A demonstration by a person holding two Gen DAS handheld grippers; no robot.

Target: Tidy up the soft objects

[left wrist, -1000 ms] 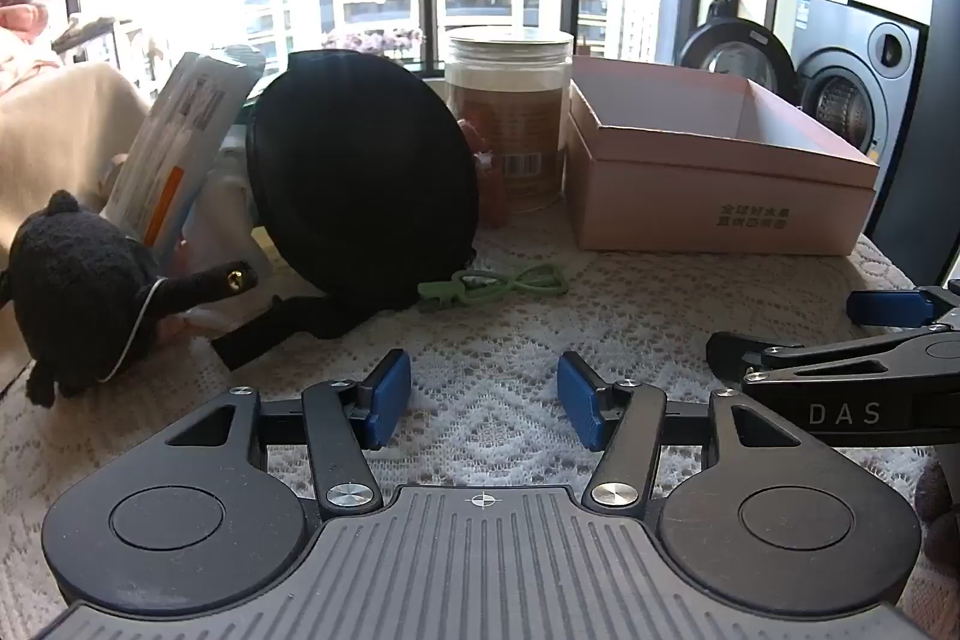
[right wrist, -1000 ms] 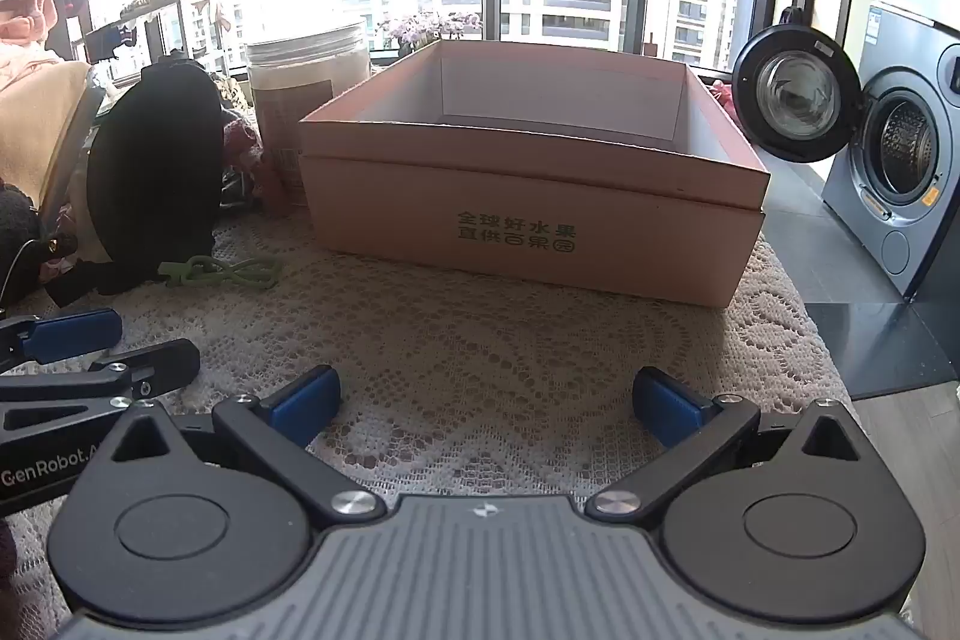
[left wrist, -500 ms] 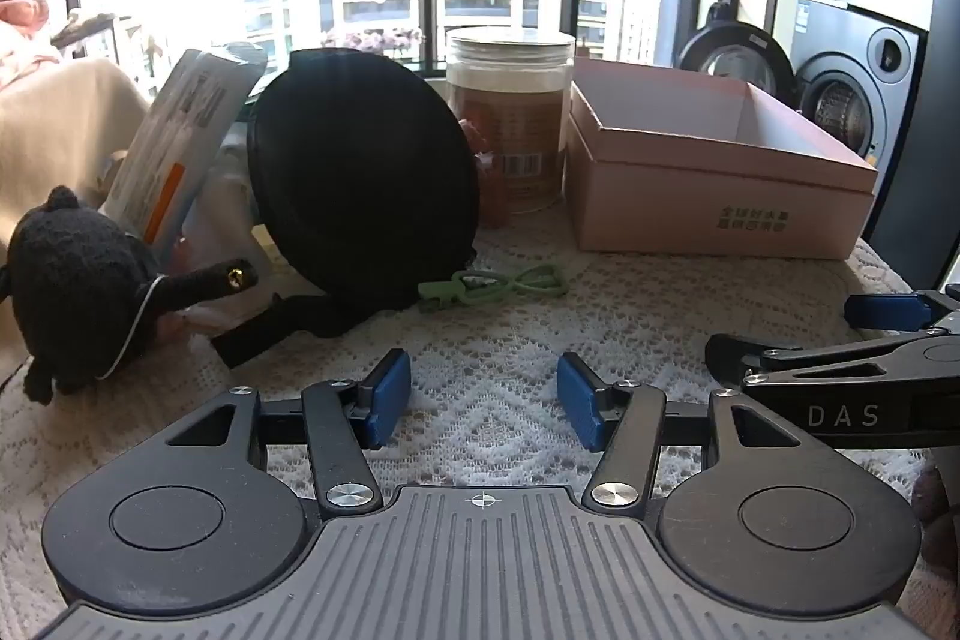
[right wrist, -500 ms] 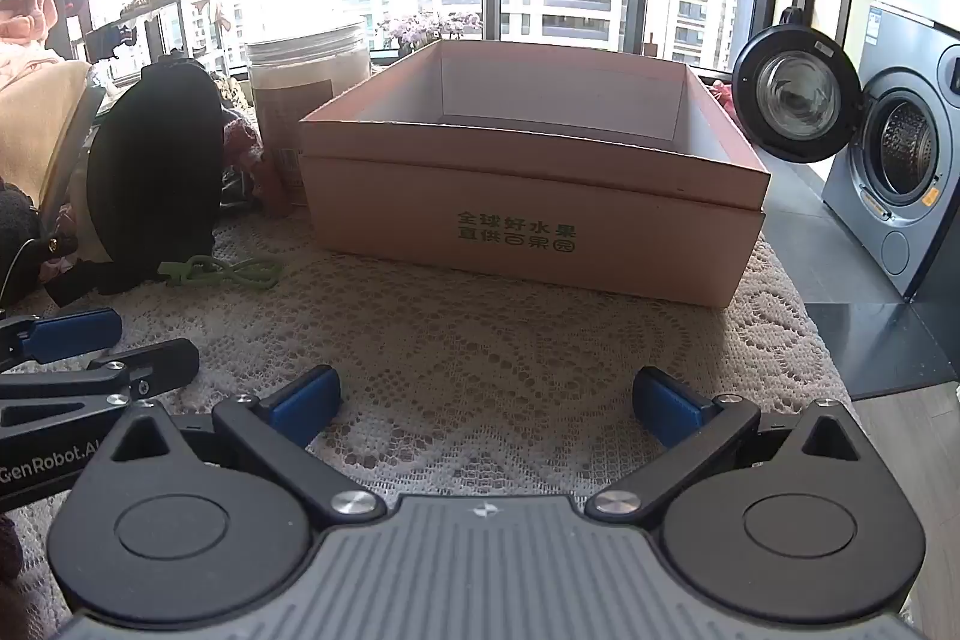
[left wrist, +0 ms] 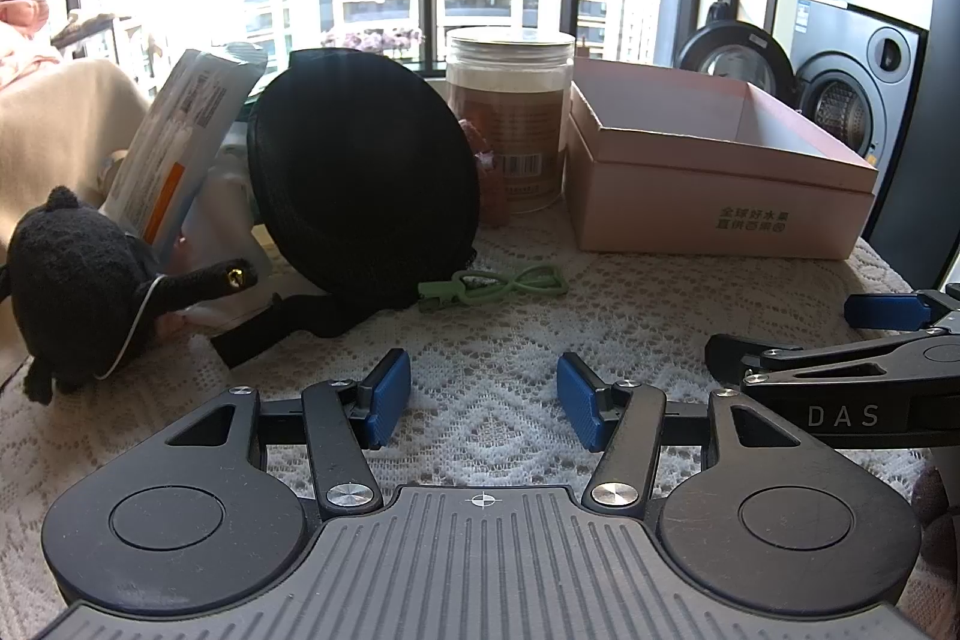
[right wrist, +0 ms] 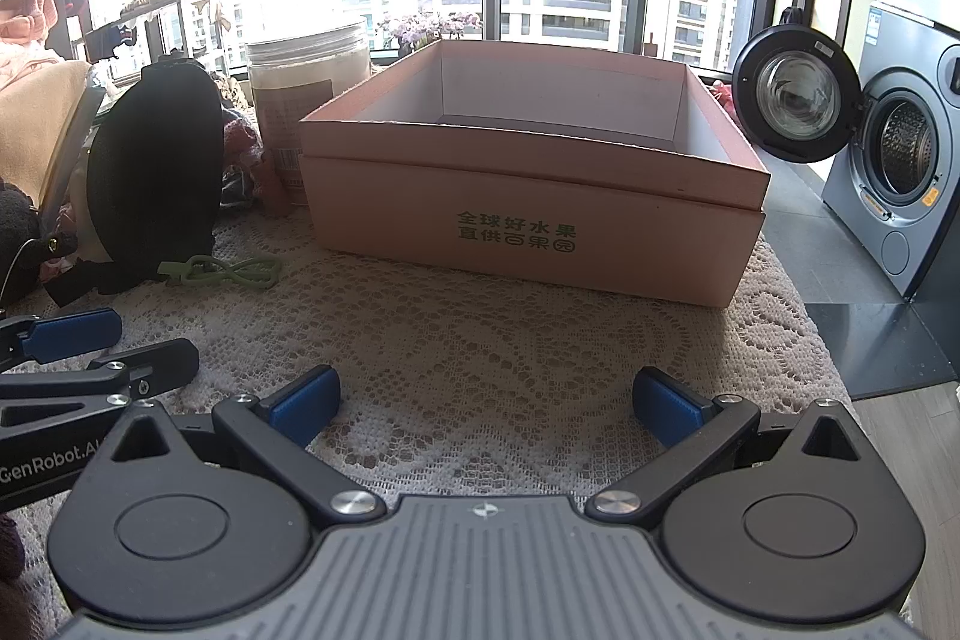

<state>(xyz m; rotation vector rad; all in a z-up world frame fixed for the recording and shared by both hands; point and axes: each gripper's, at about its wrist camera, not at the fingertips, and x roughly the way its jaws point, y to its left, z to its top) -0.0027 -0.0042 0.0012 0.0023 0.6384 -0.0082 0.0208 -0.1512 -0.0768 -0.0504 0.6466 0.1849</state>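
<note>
A black plush toy (left wrist: pixel 72 280) lies at the far left on the lace tablecloth (left wrist: pixel 492 340). A round black soft case (left wrist: pixel 366 184) leans upright beside it, with a green cord (left wrist: pixel 498 283) at its foot. An open pink box (right wrist: pixel 540 196) stands at the right and looks empty inside. My left gripper (left wrist: pixel 483 400) is open and empty, low over the cloth in front of the case. My right gripper (right wrist: pixel 483 400) is open wide and empty, in front of the box. Each gripper shows at the edge of the other's view.
A clear lidded jar (left wrist: pixel 510 118) stands between the case and the box. A white packet (left wrist: pixel 180 142) leans behind the plush toy. A beige cushion (left wrist: pixel 54 130) is at the far left. A washing machine (right wrist: pixel 900 172) with its door open stands to the right, off the table.
The left wrist view has shifted slightly, so the plush toy sits a little lower and further left. The right gripper has not moved.
</note>
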